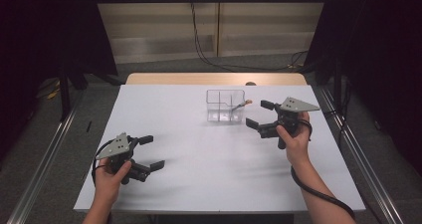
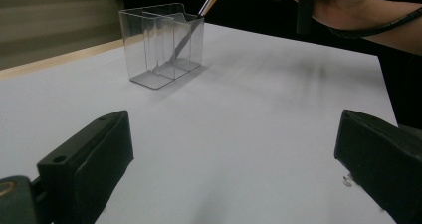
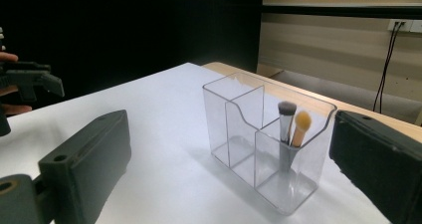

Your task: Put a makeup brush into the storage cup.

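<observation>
Brushes upright in organizer; right gripper beside, jaws apart.

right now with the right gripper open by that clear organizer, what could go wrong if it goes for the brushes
The clear organizer looks light and stands free on the table; a nudge from the open right gripper could slide or tip it.

The two brushes lean close together in one compartment, so the jaws might catch both, or knock one out.

The left gripper is far off and open, so nothing steadies the organizer.
</observation>
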Available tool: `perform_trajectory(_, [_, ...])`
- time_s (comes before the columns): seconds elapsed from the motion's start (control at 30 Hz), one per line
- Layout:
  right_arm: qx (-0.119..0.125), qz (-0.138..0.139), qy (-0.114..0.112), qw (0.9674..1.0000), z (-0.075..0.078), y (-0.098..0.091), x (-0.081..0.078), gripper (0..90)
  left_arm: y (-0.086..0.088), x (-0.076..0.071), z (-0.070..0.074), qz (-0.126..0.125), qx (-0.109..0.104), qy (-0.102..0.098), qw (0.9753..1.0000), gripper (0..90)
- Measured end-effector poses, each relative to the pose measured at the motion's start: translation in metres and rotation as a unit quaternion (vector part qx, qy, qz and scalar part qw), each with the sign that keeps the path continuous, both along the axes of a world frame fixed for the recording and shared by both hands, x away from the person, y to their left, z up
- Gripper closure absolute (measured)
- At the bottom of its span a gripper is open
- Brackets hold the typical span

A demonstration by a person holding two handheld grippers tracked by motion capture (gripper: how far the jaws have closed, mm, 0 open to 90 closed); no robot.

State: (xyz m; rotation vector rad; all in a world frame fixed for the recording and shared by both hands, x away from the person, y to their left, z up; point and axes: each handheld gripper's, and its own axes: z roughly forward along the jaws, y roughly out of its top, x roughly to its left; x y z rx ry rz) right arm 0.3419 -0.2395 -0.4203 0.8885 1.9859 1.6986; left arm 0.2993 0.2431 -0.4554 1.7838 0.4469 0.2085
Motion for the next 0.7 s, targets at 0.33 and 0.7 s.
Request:
perform_trajectory(0.33, [-0.002, 0.005, 0.008, 1.0, -0.009, -0.005, -0.008, 2.4, 0.0, 0.0, 0.0, 0.0, 0.002, -0.001, 1.0, 1.9])
perform_trajectory(0.7, [-0.004, 0.007, 0.006, 1.0, -0.012, -0.014, -0.019, 2.4, 0.0, 0.0, 0.0, 0.004, -0.002, -0.002, 1.0, 1.9])
